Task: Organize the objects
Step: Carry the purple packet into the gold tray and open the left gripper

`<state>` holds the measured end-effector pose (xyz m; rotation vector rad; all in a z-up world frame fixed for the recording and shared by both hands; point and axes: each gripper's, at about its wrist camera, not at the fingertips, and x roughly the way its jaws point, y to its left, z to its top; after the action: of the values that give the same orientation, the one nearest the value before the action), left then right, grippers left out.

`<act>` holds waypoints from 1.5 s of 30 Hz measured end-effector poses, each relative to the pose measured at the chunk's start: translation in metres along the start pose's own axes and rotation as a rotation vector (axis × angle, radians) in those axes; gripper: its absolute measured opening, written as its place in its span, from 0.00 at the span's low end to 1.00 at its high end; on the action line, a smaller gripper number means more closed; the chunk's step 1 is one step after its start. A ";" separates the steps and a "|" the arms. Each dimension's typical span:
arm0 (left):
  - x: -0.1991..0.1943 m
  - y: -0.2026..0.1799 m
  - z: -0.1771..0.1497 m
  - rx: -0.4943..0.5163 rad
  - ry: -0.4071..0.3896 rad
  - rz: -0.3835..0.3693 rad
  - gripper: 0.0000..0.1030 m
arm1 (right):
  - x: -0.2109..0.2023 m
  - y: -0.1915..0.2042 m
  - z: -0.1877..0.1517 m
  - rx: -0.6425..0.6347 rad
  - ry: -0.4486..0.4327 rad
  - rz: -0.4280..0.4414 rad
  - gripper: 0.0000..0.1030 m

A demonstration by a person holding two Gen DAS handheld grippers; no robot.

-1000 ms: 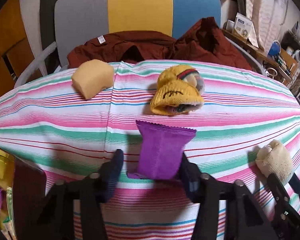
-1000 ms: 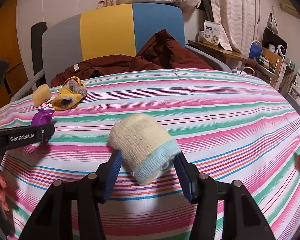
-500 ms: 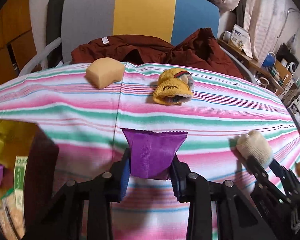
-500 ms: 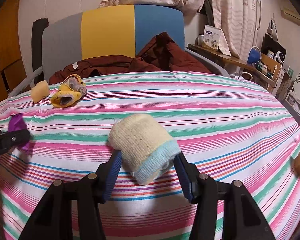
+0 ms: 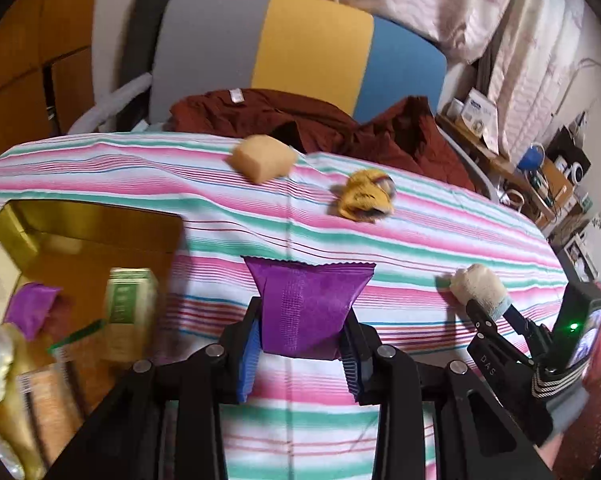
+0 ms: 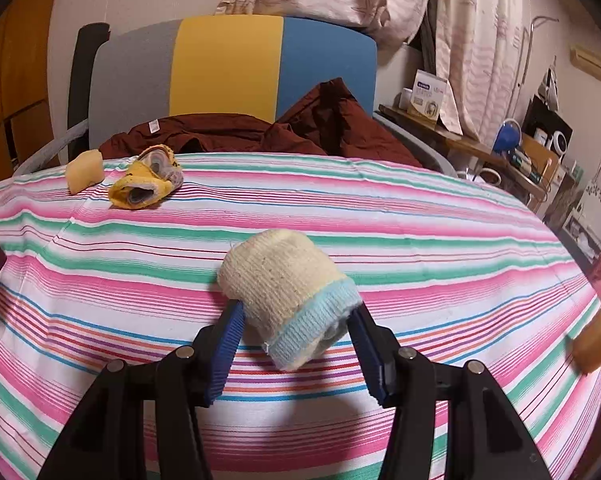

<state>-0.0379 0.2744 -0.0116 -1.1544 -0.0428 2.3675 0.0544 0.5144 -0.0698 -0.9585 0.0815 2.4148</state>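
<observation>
**Purple packet held, box at lower left is the likely drop**

Purple foil packet [image 5: 306, 312] sits pinched between the left tongs [image 5: 300, 354], both blue pads pressing its sides, its serrated top edge sticking up at frame centre. We read it as lifted off the striped cloth [image 5: 420, 240], though the gap is hard to confirm. Gold box [image 5: 16, 220] at the left edge of the left view already has a similar purple packet [image 5: 30, 308] and a green-white carton [image 5: 130, 300] inside, so we judge that's where this one goes.

Right tongs [image 6: 296, 334] are closed around a cream rolled sock [image 6: 288, 292] with a pale blue cuff, mid-frame in the right view; in the left view it shows at right.

Yellow sock [image 5: 366, 196] and tan sponge [image 5: 262, 158] lie apart near the top of the cloth. Another sponge-like block [image 6: 596, 340] sits at the right edge.

To do the step well: we'd keep the squeeze firm, since foil is slippery, swing left over the box's open middle, clear its rim and carton, then release low. The sock hand should wait, well apart.
</observation>
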 end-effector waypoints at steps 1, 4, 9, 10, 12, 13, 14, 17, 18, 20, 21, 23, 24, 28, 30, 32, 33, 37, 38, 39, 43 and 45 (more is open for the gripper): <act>-0.007 0.008 0.000 -0.012 -0.009 0.001 0.35 | -0.001 0.001 0.000 -0.007 -0.006 0.000 0.53; -0.020 0.026 0.000 -0.035 -0.023 0.021 0.35 | -0.005 0.004 0.001 -0.020 -0.026 0.007 0.53; -0.036 0.068 0.001 -0.088 -0.038 0.069 0.35 | -0.013 0.007 0.000 -0.035 -0.056 0.055 0.53; -0.037 0.077 0.001 -0.102 -0.039 0.081 0.35 | -0.014 0.008 -0.001 -0.038 -0.056 0.064 0.53; -0.040 0.096 0.003 -0.136 -0.035 0.109 0.35 | -0.016 0.008 -0.002 -0.034 -0.061 0.095 0.53; -0.042 0.105 0.003 -0.154 -0.035 0.115 0.35 | -0.018 0.007 -0.003 -0.025 -0.064 0.119 0.53; -0.044 0.115 0.005 -0.171 -0.038 0.123 0.35 | -0.020 0.005 -0.004 -0.015 -0.066 0.136 0.53; -0.046 0.140 0.012 -0.191 -0.043 0.165 0.35 | -0.026 0.002 -0.007 0.013 -0.074 0.159 0.53; -0.045 0.148 0.014 -0.198 -0.044 0.182 0.35 | -0.027 0.002 -0.008 0.019 -0.074 0.159 0.53; -0.044 0.166 0.019 -0.210 -0.038 0.218 0.35 | -0.029 0.002 -0.011 0.022 -0.072 0.157 0.53; -0.044 0.173 0.021 -0.212 -0.035 0.233 0.35 | -0.030 0.003 -0.011 0.019 -0.072 0.153 0.53; -0.040 0.188 0.025 -0.204 -0.024 0.275 0.35 | -0.031 0.006 -0.011 0.003 -0.072 0.149 0.53; -0.038 0.195 0.027 -0.201 -0.013 0.292 0.35 | -0.031 0.008 -0.012 -0.008 -0.071 0.144 0.53; -0.029 0.217 0.029 -0.192 0.021 0.341 0.35 | -0.030 0.018 -0.012 -0.054 -0.067 0.127 0.53; -0.023 0.222 0.027 -0.184 0.040 0.356 0.35 | -0.030 0.020 -0.013 -0.067 -0.065 0.123 0.53; -0.018 0.226 0.024 -0.198 0.052 0.353 0.35 | -0.029 0.022 -0.013 -0.075 -0.062 0.120 0.53; -0.018 0.228 0.022 -0.205 0.052 0.348 0.35 | -0.029 0.022 -0.013 -0.076 -0.061 0.118 0.53; -0.022 0.226 0.020 -0.221 0.020 0.355 0.57 | -0.026 0.023 -0.013 -0.078 -0.050 0.118 0.53; -0.024 0.225 0.020 -0.225 0.009 0.355 0.61 | -0.025 0.024 -0.013 -0.079 -0.048 0.119 0.53; -0.025 0.224 0.020 -0.227 0.002 0.361 0.61 | -0.025 0.024 -0.013 -0.079 -0.047 0.118 0.53; -0.035 0.219 0.016 -0.250 -0.026 0.374 0.64 | -0.026 0.025 -0.014 -0.083 -0.051 0.116 0.53; -0.041 0.216 0.011 -0.266 -0.041 0.378 0.71 | -0.026 0.025 -0.013 -0.084 -0.051 0.116 0.53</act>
<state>-0.1166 0.0691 -0.0259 -1.3327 -0.1722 2.7837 0.0657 0.4781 -0.0666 -0.9527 0.0181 2.5650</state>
